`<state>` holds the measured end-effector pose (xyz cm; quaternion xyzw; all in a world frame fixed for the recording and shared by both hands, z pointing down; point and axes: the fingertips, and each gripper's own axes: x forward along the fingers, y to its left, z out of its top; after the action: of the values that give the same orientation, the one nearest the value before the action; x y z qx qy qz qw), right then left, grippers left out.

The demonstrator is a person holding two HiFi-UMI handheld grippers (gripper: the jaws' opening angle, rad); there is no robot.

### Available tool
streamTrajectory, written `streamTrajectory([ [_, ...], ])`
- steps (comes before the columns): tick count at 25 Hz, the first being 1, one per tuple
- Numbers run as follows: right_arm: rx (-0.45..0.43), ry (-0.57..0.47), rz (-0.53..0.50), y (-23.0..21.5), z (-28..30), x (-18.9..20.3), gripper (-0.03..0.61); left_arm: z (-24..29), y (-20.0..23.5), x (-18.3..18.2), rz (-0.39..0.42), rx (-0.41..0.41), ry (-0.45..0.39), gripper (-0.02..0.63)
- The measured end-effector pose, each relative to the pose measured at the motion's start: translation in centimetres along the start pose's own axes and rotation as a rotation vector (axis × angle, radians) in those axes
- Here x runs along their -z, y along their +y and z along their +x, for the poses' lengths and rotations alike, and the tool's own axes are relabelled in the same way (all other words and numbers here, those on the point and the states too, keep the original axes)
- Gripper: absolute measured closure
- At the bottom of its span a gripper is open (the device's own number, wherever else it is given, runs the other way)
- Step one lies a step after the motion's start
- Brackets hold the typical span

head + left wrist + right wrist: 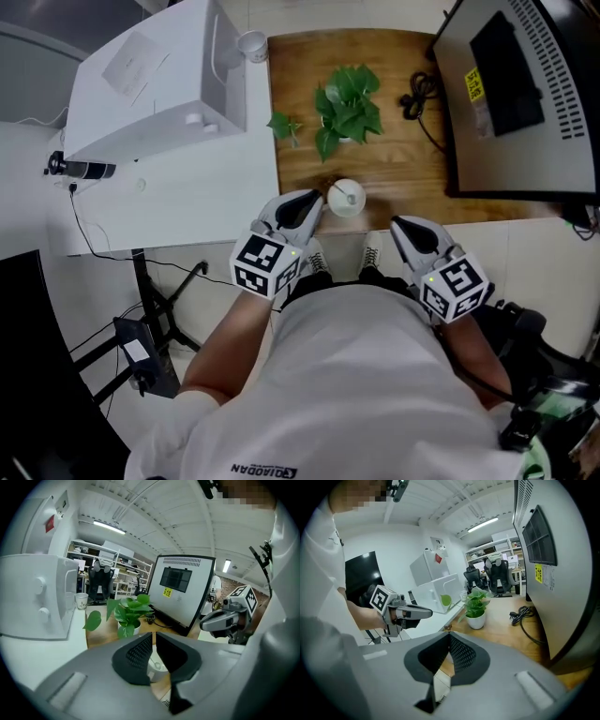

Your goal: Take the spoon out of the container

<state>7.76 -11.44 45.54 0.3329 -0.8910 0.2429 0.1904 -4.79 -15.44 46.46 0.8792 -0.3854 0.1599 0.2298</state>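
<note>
A small white round container stands near the front edge of the wooden table; a pale spoon bowl shows inside it. My left gripper hovers just left of the container, its jaws a narrow slit apart with nothing between them. In the left gripper view the container shows through the gap below the left gripper. My right gripper is to the right of the container, off the table's front edge, and in the right gripper view the right gripper is shut and empty.
A potted green plant stands behind the container. A large monitor fills the right side, with a black cable beside it. A white appliance and a paper cup sit on the white table at left.
</note>
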Motion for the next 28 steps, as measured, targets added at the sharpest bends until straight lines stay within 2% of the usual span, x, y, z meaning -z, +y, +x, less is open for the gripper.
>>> streamTrajectory([
  [13,0.031,0.04,0.055,-1.5,-0.2,1.8,0.571,4.5,2.6,2.8,-0.056,0.014,0.11,0.5],
  [24,0.056,0.049,0.086,-2.7,-0.5,2.4,0.571,6.7,2.6,4.4,-0.113,0.044,0.158,0.492],
  [28,0.061,0.052,0.09,-2.9,-0.6,2.5,0.571,7.1,2.3,4.9,-0.106,0.048,0.177,0.498],
])
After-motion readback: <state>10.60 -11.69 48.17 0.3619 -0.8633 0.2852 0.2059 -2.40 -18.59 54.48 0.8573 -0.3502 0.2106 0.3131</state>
